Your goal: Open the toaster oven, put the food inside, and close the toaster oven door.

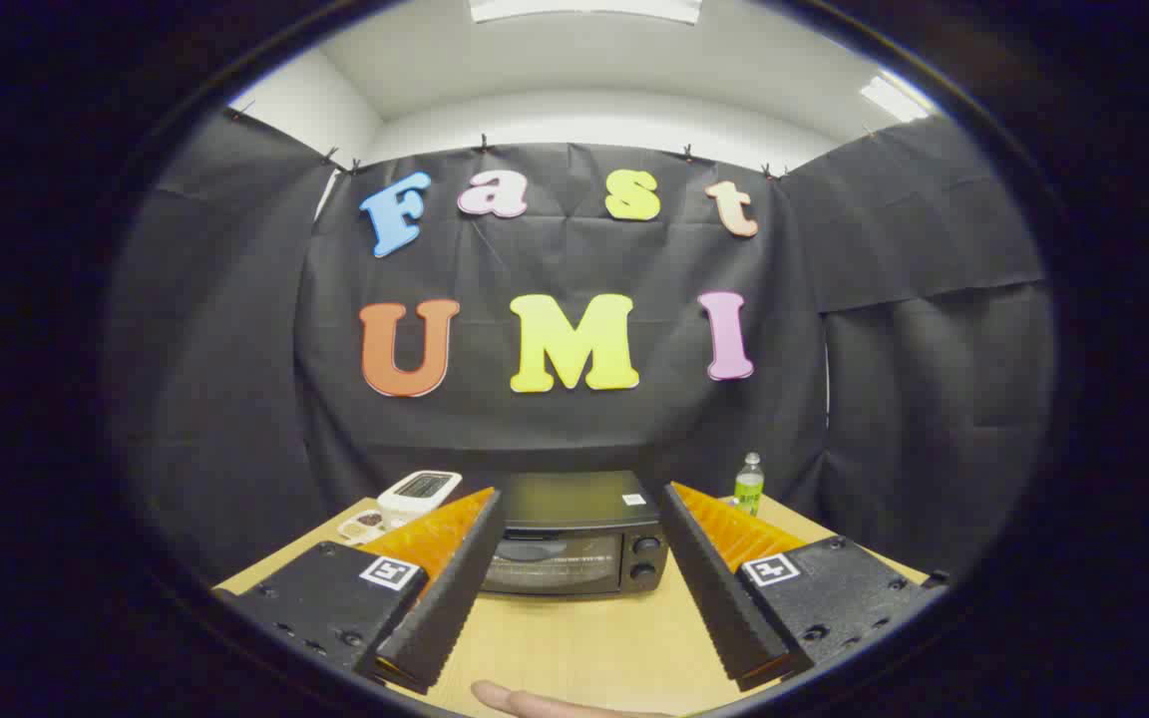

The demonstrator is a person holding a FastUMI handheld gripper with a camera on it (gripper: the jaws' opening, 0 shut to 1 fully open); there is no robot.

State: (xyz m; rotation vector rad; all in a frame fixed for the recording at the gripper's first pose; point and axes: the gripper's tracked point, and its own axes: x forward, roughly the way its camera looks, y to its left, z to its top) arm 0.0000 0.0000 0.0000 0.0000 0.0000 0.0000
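A black toaster oven [574,538] stands on the wooden table [574,638] just beyond my fingers, its glass door shut and two knobs on its right side. My gripper [579,509] is open, its two fingers spread wide to either side of the oven and holding nothing. To the left of the oven, partly hidden behind my left finger [445,578], lies a small white plate [363,522] with dark food on it.
A white scale-like device [419,492] sits left of the oven at the back. A green bottle [749,485] stands behind the oven's right side. A fingertip of a person's hand [535,704] rests on the table's near edge. Black cloth walls surround the table.
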